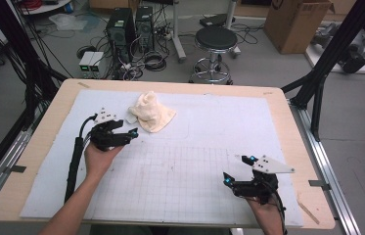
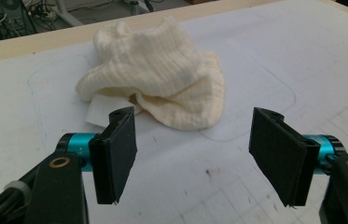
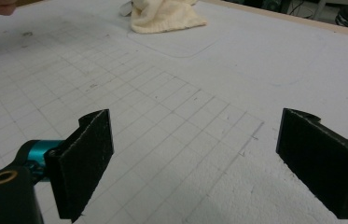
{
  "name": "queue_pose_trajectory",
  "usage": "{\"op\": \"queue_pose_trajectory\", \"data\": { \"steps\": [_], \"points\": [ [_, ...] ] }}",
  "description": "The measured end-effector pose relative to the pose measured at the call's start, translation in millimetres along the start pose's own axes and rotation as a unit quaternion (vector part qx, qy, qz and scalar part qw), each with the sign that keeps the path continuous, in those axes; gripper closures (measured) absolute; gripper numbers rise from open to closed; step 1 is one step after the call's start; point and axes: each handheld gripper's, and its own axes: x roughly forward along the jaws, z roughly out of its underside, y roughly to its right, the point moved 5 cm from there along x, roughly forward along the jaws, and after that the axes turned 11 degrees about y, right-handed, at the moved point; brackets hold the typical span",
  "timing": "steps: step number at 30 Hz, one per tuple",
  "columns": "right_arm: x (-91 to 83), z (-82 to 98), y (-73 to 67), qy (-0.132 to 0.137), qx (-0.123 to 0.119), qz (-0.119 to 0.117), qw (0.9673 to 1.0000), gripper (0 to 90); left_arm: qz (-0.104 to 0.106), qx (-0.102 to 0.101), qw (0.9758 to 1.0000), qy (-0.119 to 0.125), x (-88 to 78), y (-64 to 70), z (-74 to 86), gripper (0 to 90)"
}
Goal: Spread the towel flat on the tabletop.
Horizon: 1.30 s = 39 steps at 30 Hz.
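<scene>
— Cream ribbed cloth [image 1: 151,113], crumpled in a heap: that is your landmark. It lies on the white mat [image 1: 229,117] that covers the wooden table [image 1: 287,117], toward the mat's far side and left of its middle. A small white paper tag [image 2: 100,111] pokes out from under the cloth's near left edge.

— And where is my left gripper [image 1: 121,131] from the cloth?

— Just beside it, on the cloth's near left side, and clear of it. In the left gripper view your jaws stand wide apart, with nothing between them but bare mat, and the cloth sits just beyond the tips, a little nearer the left-hand jaw. No pad touches the fabric.

— And the right gripper [image 1: 236,171]?

— Well apart from the cloth, toward the mat's near right corner, over the pencilled grid [image 1: 180,171] that begins on the cloth's near side. Its jaws gape too and hold nothing; in the right gripper view you see the cloth far off at the top, left of centre, across the grid lines.

— Anything else around the cloth?

— A faint rounded outline [image 2: 274,100] is drawn on the mat, and the cloth's right edge lies over part of it. Beyond the cloth, past the table's far edge, a black stool [image 1: 215,41] stands on the floor.
</scene>
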Motion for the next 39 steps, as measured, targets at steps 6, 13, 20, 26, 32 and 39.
{"op": "queue_pose_trajectory", "data": {
  "steps": [6,13,20,26,32,39],
  "points": [
    [1.7,0.0,1.9,0.002,0.001,-0.002,1.0000,10.5,-0.016,-0.014,0.9998,-0.004,23.6,-8.0,-13.6,35.0],
    [7.4,-0.4,2.0,0.002,0.002,-0.011,0.9999,10.5,-0.042,-0.028,0.9984,-0.027,48.2,-21.1,-27.2,35.2],
    [13.6,0.4,1.2,-0.005,0.001,-0.020,0.9998,10.5,-0.049,-0.002,0.9984,-0.028,70.8,-18.4,-28.3,37.8],
    [12.6,0.2,1.9,-0.002,0.001,-0.020,0.9998,10.5,-0.051,0.019,0.9984,-0.017,89.7,-15.5,-19.0,40.7],
    [10.2,0.7,5.5,0.002,0.006,-0.020,0.9998,10.5,-0.062,0.004,0.9969,-0.049,104.1,-18.2,-1.4,41.8],
    [9.0,-0.7,6.4,0.008,0.011,-0.023,0.9996,10.5,-0.067,-0.004,0.9936,-0.091,117.3,-15.1,12.1,46.2]
  ]
}}
